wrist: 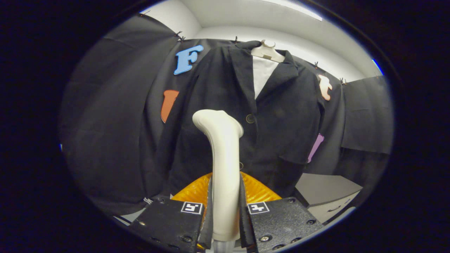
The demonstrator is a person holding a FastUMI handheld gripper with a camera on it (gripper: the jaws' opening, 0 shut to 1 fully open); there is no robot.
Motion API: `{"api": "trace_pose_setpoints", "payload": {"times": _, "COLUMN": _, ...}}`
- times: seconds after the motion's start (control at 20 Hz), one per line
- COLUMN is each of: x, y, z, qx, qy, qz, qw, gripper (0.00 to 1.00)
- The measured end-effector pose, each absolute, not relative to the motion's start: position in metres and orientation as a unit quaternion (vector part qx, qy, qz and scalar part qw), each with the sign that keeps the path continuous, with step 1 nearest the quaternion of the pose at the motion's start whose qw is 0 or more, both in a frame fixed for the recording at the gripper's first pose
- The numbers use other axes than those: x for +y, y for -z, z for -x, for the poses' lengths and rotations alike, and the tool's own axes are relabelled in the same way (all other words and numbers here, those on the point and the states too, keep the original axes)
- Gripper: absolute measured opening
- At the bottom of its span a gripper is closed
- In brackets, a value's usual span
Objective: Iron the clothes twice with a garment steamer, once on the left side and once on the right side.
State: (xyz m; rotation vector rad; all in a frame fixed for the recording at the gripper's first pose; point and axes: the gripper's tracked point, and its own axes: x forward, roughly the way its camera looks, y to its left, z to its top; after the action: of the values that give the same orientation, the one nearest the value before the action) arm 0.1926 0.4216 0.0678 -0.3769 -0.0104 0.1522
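1. Against the booth wall, a dark jacket (218,105) is hung on a hanger (268,52), facing the tool.
2. A steamer (223,165) is held upright, its head level with the jacket's middle button (250,118).
3. The gripper (225,214) is closed on the steamer's handle, both fingers pressed on it.
4. Slow, straight strokes are advised, one per front panel, head kept flat.

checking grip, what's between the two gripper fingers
In the gripper view, the steamer's pale handle stands between the fingers of the gripper, both pressing on it, with the dark jacket beyond.
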Motion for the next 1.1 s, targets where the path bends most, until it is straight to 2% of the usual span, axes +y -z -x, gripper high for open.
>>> {"api": "trace_pose_setpoints", "payload": {"times": 0.7, "x": 0.399, "y": 0.006, "z": -0.184, "qx": 0.05, "qy": -0.084, "qz": 0.244, "qw": 0.965, "gripper": 0.33}}
{"api": "trace_pose_setpoints", "payload": {"times": 1.1, "x": 0.376, "y": 0.073, "z": -0.175, "qx": 0.124, "qy": -0.085, "qz": 0.272, "qw": 0.951, "gripper": 0.33}}
